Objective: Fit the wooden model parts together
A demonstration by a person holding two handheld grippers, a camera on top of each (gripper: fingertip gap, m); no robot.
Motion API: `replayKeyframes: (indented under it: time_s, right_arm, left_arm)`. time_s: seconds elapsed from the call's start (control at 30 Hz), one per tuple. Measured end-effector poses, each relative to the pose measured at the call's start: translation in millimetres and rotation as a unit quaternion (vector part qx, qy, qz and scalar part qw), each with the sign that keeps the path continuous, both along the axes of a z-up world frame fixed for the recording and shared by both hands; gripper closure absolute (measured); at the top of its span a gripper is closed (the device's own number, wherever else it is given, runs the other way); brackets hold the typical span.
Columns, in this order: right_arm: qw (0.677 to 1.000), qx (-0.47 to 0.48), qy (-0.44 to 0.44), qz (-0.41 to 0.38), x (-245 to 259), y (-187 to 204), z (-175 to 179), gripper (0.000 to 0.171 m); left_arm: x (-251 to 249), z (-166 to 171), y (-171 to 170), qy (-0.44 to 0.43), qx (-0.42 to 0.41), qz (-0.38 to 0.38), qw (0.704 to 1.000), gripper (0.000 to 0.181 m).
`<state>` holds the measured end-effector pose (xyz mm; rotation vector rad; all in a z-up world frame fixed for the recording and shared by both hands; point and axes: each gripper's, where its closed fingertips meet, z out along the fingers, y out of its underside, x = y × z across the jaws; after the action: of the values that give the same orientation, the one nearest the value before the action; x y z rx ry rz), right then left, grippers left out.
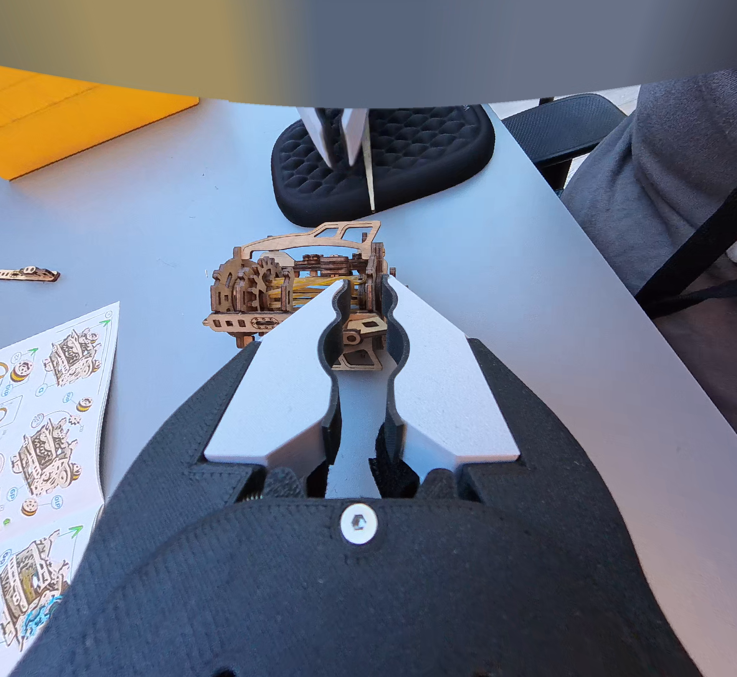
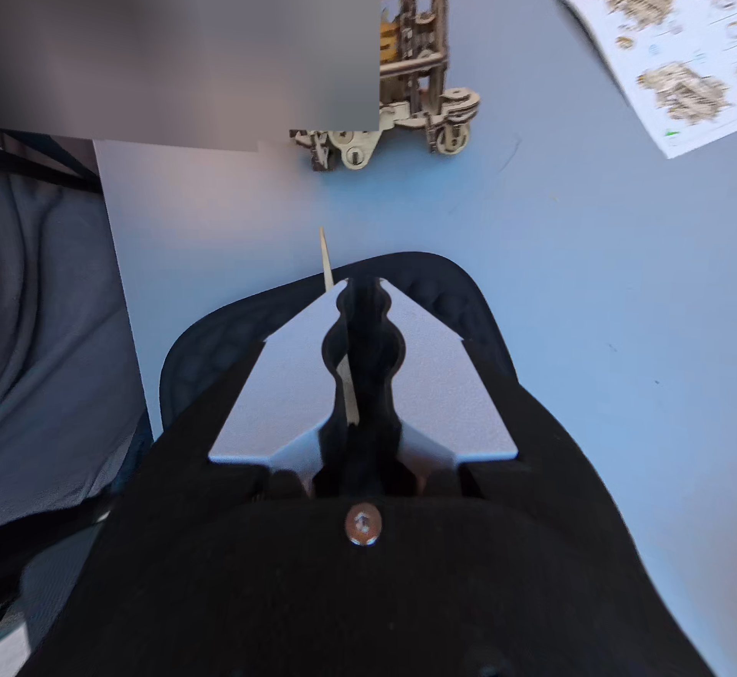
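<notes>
So the left gripper pinches the model's near end, steadying it on the table. Ahead of the model, the right gripper is clamped on a thin stick, whose long axis points forward at the model, well apart.

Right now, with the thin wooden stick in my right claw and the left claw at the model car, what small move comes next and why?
Probably bring the right claw forward toward the model car. It is shut on the wooden stick, over the black pad, apart from the car. The left claw straddles the car's near end, so it looks steadied.
</notes>
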<state>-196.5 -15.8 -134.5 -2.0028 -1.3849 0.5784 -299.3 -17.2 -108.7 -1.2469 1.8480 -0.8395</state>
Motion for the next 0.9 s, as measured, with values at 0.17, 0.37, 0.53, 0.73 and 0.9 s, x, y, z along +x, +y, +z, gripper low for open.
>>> replayKeyframes:
  time_s: [0.17, 0.37, 0.53, 0.73, 0.9]
  right_arm:
    - [0.987, 0.038, 0.154, -0.009, 36.5, -17.1, 19.5, 0.150]
    - [0.994, 0.035, 0.102, -0.013, 52.4, -26.2, -9.6, 0.141]
    - [0.994, 0.015, 0.104, -0.026, 54.5, -20.2, -6.6, 0.164]
    - [0.995, 0.035, 0.095, 0.014, 20.2, -16.7, 46.7, 0.164]
    - [0.997, 0.051, -0.007, 0.061, -15.1, -9.4, 60.2, 0.164]
  left_arm:
    - [0.0, -0.1, -0.3, 0.000, -0.002, -0.001, 1.000, 0.168]
    - [0.2, -0.1, -0.7, -0.002, -0.008, -0.002, 1.000, 0.168]
    - [-0.2, 0.0, -0.1, -0.003, -0.011, -0.002, 1.000, 0.168]
    - [0.4, -0.3, -1.0, -0.001, -0.006, -0.002, 1.000, 0.168]
    - [0.5, -0.5, -1.3, 0.001, -0.001, -0.001, 1.000, 0.168]
